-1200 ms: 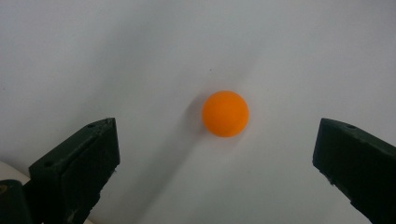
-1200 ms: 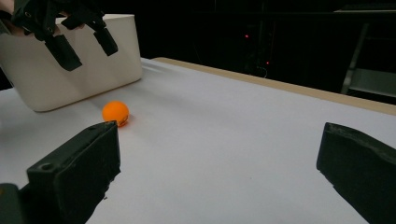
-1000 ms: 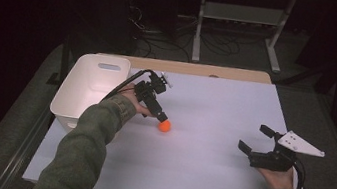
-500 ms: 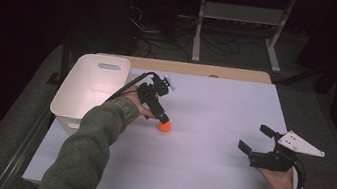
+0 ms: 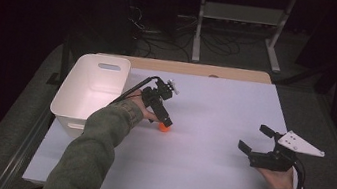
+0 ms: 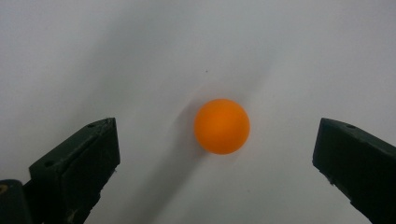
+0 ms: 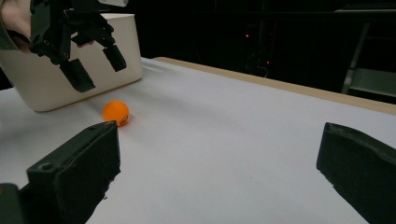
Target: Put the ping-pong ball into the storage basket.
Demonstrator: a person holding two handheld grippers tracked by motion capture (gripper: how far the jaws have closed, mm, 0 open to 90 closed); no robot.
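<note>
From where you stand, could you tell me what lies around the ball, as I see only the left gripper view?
Observer: A white bin stands to the person's left of the ball, apart from it.
Operator: Thank you. Is the left tool touching the ball?
Observer: No. The right gripper view shows the left tool above the ball, jaws apart.
Operator: And where is the other tool, please?
Observer: The right tool is near the table's right edge, open, holding nothing.
</note>
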